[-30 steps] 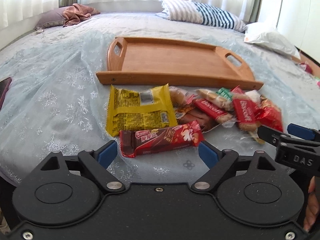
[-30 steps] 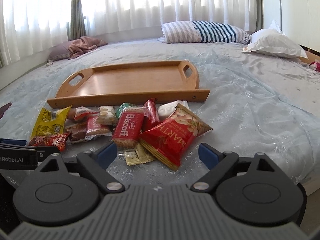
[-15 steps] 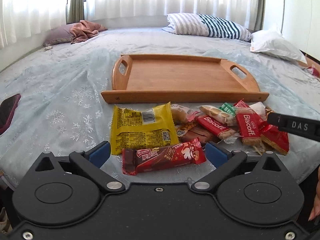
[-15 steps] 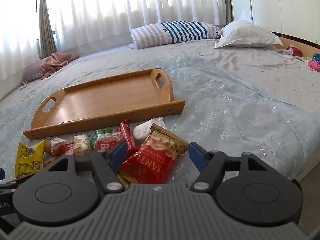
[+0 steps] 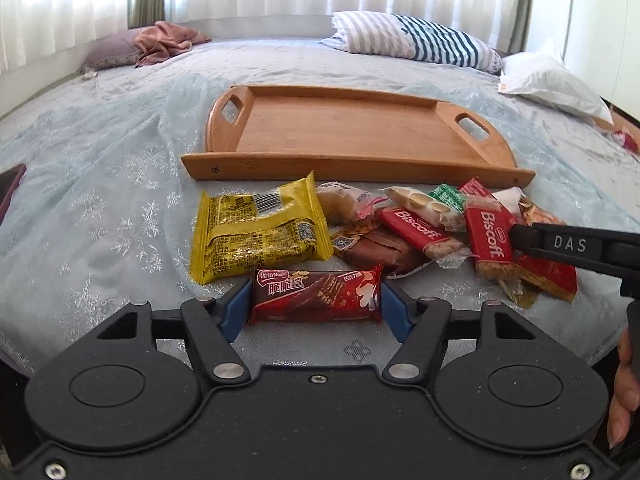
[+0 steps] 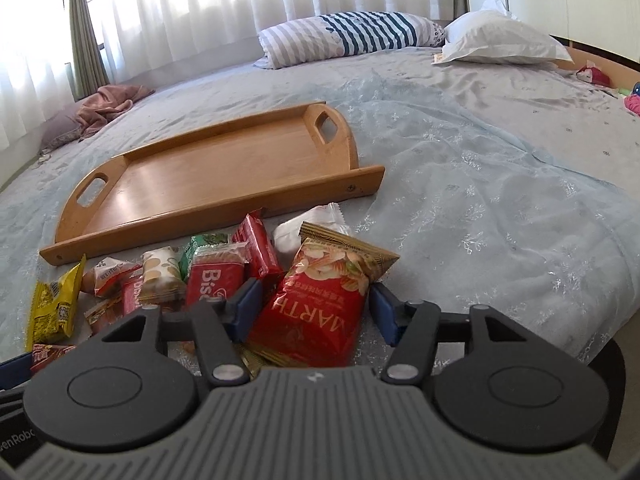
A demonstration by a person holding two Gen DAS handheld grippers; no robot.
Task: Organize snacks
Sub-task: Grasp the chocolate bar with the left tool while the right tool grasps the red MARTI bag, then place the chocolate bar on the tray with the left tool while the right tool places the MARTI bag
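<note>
Several wrapped snacks lie in a pile on the bedspread in front of an empty wooden tray (image 5: 360, 136) (image 6: 208, 184). My left gripper (image 5: 316, 314) is closing on a red-brown wafer bar (image 5: 316, 296); its blue pads touch both ends of the wrapper. My right gripper (image 6: 314, 312) is closing around a red peanut bag (image 6: 320, 300), with a thin gap still showing at the right pad. One of its black fingers (image 5: 560, 244) shows over the pile in the left wrist view. A yellow packet (image 5: 256, 232) and red Biscoff packs (image 5: 490, 236) lie between the two.
A striped pillow (image 5: 416, 40) and a white pillow (image 5: 548, 80) lie at the far side of the bed, a pink cloth (image 5: 164, 40) at the far left. A dark flat thing (image 5: 10, 184) sits at the left. The bed's edge (image 6: 600, 344) drops off on the right.
Both pairs of jaws have narrowed. The left pads have come in onto the wafer bar's ends. The right gripper has moved in over the pile, so the red bag now sits between its pads.
</note>
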